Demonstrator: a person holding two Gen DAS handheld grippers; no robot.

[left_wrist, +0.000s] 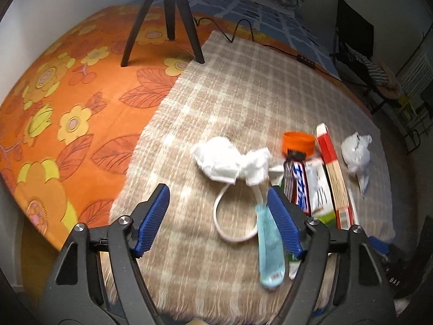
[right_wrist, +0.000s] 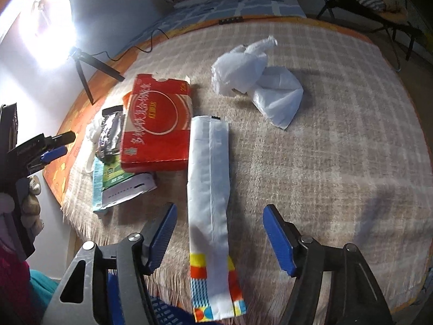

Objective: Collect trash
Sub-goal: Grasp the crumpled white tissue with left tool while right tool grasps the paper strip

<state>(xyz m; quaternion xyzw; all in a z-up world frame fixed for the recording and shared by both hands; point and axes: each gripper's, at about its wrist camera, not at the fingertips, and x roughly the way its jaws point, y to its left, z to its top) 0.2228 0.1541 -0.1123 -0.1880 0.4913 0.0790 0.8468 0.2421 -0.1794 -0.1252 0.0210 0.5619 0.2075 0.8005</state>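
- A beige plaid blanket (right_wrist: 338, 149) with a fringed edge covers most of a bed, lying over an orange floral sheet (left_wrist: 67, 86).
- A black tripod (left_wrist: 167, 19) stands on the orange sheet beyond the blanket's far corner.
- The left gripper (left_wrist: 219, 214) hovers low over the blanket's near edge, pointing forward, its blue-padded jaws wide apart and holding nothing.
- The right gripper (right_wrist: 219, 235) hovers likewise over the near fringe, jaws spread wide and empty, straddling the lower part of a long white wrapper (right_wrist: 211, 195) without touching it.
- That wrapper lies flat, its colourful patterned end toward the gripper.
- A red carton (right_wrist: 157, 124) lies just left of the wrapper.
- A crumpled white plastic bag (right_wrist: 257, 73) lies apart, farther out on the blanket.
- A crumpled white face mask (left_wrist: 230, 162) with a looped strap lies ahead of the left gripper.
- A pale blue packet (left_wrist: 269, 243) lies beside the left gripper's right pad.
- A chocolate bar wrapper (left_wrist: 296, 184) lies next to the carton, an orange cap (left_wrist: 297, 140) behind it.
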